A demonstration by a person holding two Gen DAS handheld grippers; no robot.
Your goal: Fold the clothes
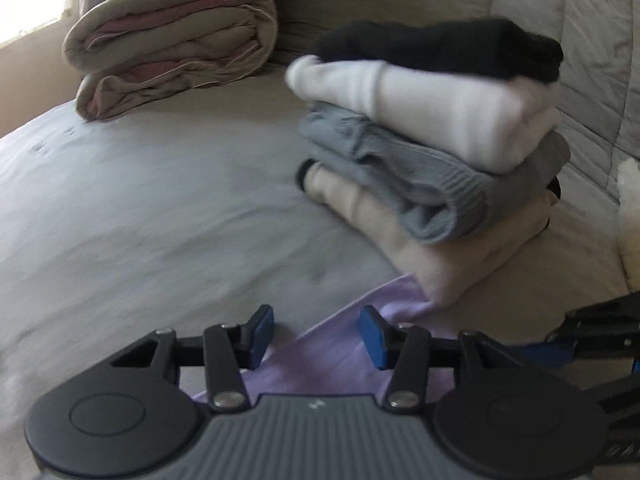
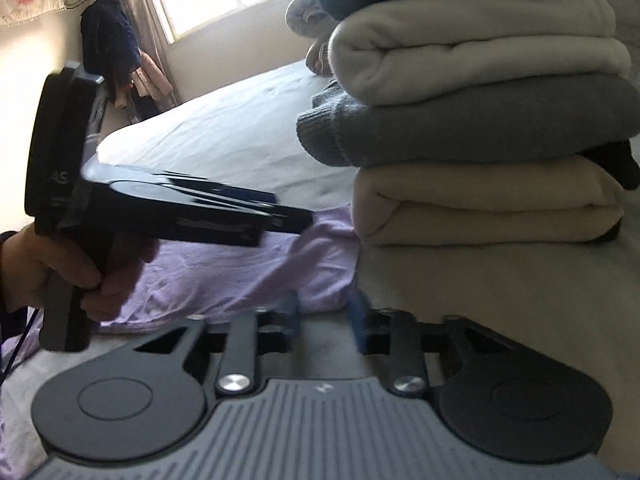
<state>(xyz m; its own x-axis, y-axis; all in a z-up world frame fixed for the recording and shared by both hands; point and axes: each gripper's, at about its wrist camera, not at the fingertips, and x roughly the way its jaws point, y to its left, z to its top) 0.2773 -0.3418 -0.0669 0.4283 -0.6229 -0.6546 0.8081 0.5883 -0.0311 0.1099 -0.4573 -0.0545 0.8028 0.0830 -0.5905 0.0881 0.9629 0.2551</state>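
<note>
Both grippers empty over the lilac garment, folded pile just beyond

Nearest in the left wrist view, the left gripper [image 1: 318, 336] has its blue-padded jaws parted with a clear gap and nothing held; the thin lilac cotton garment [image 1: 332, 356] lies flat on the bed directly under and between them, its diagonal edge running from lower left up toward the pile. In the right wrist view the right gripper [image 2: 324, 318] hangs with its jaws a narrow gap apart, also empty, the lilac cloth lying just ahead and to its left, its length running leftward under the person's hand [image 2: 52, 276]. The left gripper looks the nearer to the cloth. Just beyond, touching the lilac cloth's far corner, stands the stack of folded sweaters [image 1: 436, 152], cream, grey, white and black, on the pale grey bedsheet [image 1: 140, 200]. Farthest back rests a rolled beige quilt [image 1: 172, 44]
</note>
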